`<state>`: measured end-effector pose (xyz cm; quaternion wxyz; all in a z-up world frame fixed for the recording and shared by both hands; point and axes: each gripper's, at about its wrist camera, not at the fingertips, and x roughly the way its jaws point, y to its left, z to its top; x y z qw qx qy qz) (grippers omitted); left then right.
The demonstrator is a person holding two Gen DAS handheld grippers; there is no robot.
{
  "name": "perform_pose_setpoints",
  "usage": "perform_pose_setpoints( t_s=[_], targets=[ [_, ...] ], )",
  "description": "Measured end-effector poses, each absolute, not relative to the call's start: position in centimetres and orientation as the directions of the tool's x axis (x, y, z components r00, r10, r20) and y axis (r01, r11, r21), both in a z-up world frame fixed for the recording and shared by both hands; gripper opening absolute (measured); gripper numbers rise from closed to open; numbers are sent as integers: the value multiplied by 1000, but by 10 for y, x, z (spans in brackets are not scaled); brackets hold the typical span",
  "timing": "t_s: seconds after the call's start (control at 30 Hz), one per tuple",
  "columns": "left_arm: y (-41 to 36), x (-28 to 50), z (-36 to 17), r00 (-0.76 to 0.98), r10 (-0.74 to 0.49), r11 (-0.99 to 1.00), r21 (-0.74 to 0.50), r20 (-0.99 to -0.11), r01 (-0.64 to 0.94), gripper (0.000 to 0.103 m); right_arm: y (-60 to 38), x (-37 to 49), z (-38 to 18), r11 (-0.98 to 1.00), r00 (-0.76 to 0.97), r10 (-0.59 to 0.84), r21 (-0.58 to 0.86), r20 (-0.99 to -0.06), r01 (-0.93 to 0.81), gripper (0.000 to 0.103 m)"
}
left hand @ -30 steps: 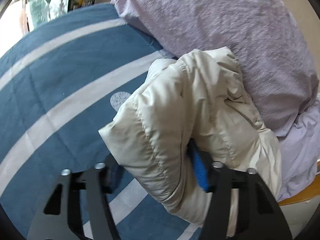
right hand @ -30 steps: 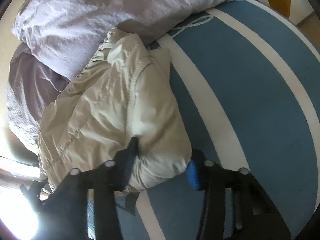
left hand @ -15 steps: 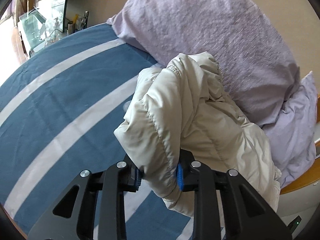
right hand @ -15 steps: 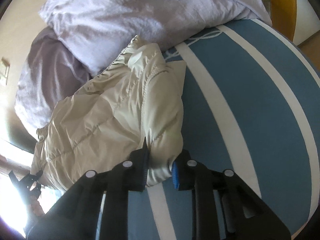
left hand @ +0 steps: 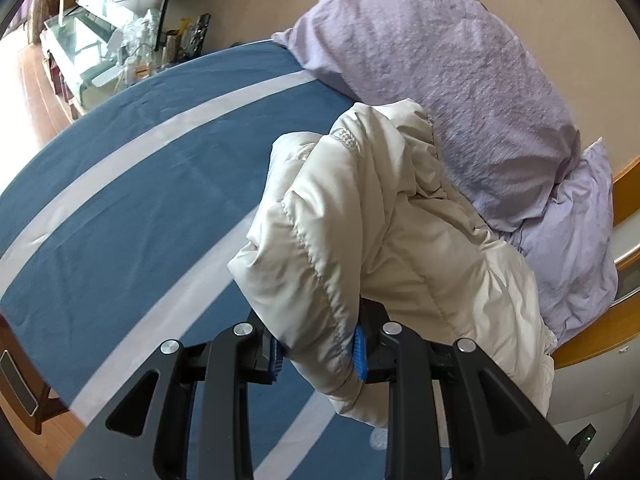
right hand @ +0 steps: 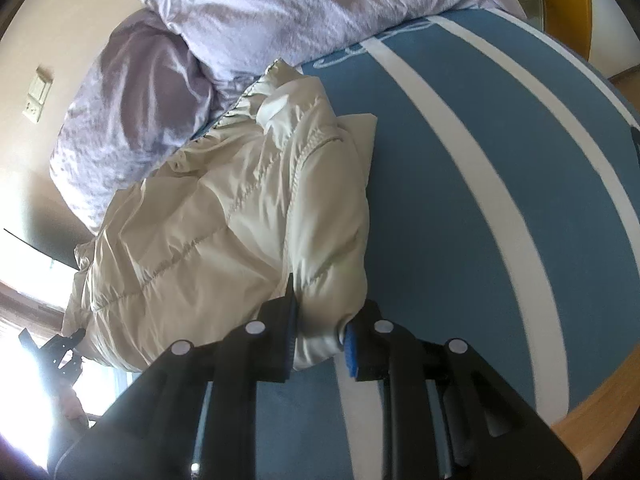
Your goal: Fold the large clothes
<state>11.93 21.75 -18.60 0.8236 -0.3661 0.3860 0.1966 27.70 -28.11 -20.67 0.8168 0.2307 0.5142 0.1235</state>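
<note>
The left gripper (left hand: 316, 354) is clamped on a fold of the cream puffer jacket (left hand: 384, 240), both blue pads (left hand: 359, 354) pressing a quilted edge; its jaws have just been closing on that cloth. The right gripper (right hand: 320, 340) likewise pinches a corner of the same jacket (right hand: 240, 216) between its pads, having just been closing too. One jacket, two grippers. The garment rises from each pair of jaws toward twelve o'clock and lies bunched on the blue bedspread (left hand: 132, 184) with white stripes. In the left wrist view open bedspread runs to nine and ten o'clock, ending at the bed's edge. Beyond the jacket, at one o'clock, two lilac pillows (left hand: 448, 80) lean against the wall.
</note>
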Motion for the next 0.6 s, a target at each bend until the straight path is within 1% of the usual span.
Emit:
perform_pose_setpoints(
  t_s=[0.13,0.23,0.3,0.33,0.4,0.43,0.5,0.53,0.6],
  targets=[
    [221,108,-195,613,32,644,-452,-790,-617,27,-276,263,-208,875,439,423,483,-793,30,20],
    [221,106,-197,605,41,634,-447,-795,-631,31,-273,261,-205,888,447,400,459,-800,28,23],
    [222,107,-198,594,48,623,-441,-803,-646,36,-271,259,-201,902,452,376,432,-809,24,30],
    [222,106,-199,590,50,618,-439,-806,-652,36,-270,258,-199,910,455,359,413,-815,21,33],
    [223,105,-200,583,58,608,-434,-810,-664,45,-271,256,-195,925,464,330,380,-822,17,38],
    [223,104,-201,579,63,604,-431,-813,-671,48,-272,255,-193,932,469,314,362,-826,14,39],
    [223,102,-202,573,71,590,-429,-816,-684,60,-273,252,-190,943,482,288,332,-828,8,46],
    [224,101,-203,572,73,584,-430,-817,-688,63,-274,251,-188,951,495,266,310,-827,8,47],
    [225,99,-206,572,69,568,-439,-818,-696,68,-275,250,-182,962,522,228,272,-822,8,54]
  ],
)
